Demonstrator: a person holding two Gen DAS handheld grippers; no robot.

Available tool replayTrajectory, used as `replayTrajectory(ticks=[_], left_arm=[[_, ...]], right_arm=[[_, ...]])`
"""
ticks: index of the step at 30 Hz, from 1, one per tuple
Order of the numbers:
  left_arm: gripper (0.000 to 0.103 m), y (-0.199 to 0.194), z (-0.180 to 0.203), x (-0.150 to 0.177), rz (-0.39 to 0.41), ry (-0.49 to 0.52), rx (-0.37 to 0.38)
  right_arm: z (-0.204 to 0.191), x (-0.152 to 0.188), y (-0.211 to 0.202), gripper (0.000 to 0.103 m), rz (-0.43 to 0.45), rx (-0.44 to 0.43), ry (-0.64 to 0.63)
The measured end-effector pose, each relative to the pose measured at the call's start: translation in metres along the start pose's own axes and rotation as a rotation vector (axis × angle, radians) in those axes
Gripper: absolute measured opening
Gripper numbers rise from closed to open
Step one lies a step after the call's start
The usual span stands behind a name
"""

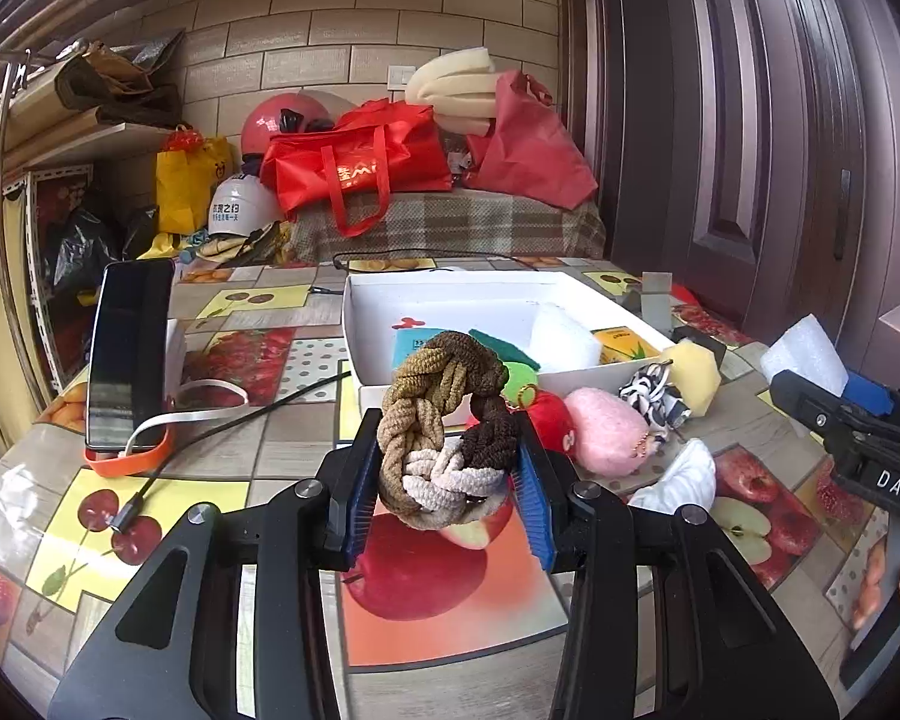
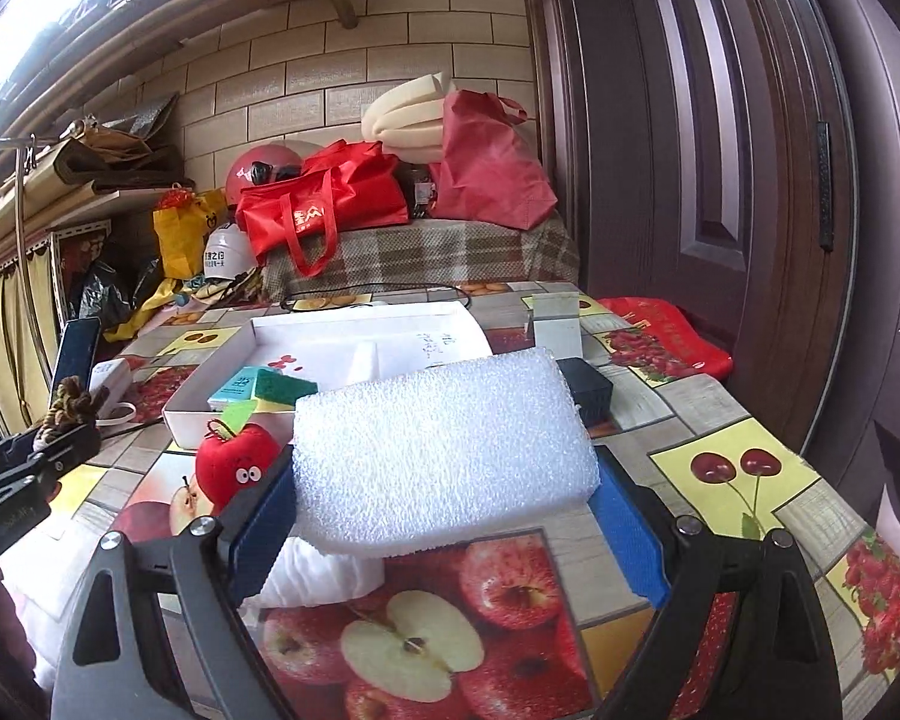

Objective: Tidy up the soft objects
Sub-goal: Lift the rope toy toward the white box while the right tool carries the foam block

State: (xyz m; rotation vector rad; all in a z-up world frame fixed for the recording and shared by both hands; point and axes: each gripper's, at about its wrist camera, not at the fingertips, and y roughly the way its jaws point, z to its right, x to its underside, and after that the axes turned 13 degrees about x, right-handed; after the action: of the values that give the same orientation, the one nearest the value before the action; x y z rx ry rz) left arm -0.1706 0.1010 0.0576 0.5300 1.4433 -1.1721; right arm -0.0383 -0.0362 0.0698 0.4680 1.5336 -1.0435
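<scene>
My left gripper point(image 1: 447, 501) is shut on a braided brown, tan and cream fabric ring point(image 1: 444, 420), held above the table in front of the white box point(image 1: 450, 291). My right gripper point(image 2: 444, 528) is shut on a wide white foam block point(image 2: 444, 450), also lifted and near the box point(image 2: 360, 324). In the left wrist view that foam block point(image 1: 804, 354) and right gripper show at the right edge. A red apple plush point(image 2: 237, 462), a pink plush point(image 1: 609, 429), a yellow sponge point(image 1: 690, 375) and a black-and-white cord toy point(image 1: 651, 393) lie beside the box. A green sponge point(image 2: 282, 384) lies inside it.
A phone point(image 1: 129, 354) stands on an orange holder at the left with cables point(image 1: 258, 414) across the fruit-print tablecloth. A white cloth point(image 1: 684, 477) lies near the plush toys. A black box point(image 2: 588, 387) sits right of the white box. Red bags point(image 1: 354, 165) and helmets are behind the table.
</scene>
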Motion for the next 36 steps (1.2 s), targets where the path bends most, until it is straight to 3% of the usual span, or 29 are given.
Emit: replayTrajectory(ticks=[9,16,31,36], left_arm=[[0.040,0.012,0.025,-0.002,-0.003,-0.006,0.000],[0.040,0.013,0.023,-0.001,0.001,-0.035,-0.088],[0.040,0.022,0.021,-0.003,0.008,-0.029,-0.155],[0.040,0.031,0.021,-0.007,0.011,-0.007,-0.172]], right_arm=[[-0.031,0.002,-0.001,0.091,-0.021,-0.013,0.001],[-0.042,0.002,0.000,0.091,-0.029,0.029,0.011],[-0.027,0.002,0.027,0.091,-0.096,0.085,0.074],[-0.030,0.001,0.026,0.091,-0.054,0.098,0.031]])
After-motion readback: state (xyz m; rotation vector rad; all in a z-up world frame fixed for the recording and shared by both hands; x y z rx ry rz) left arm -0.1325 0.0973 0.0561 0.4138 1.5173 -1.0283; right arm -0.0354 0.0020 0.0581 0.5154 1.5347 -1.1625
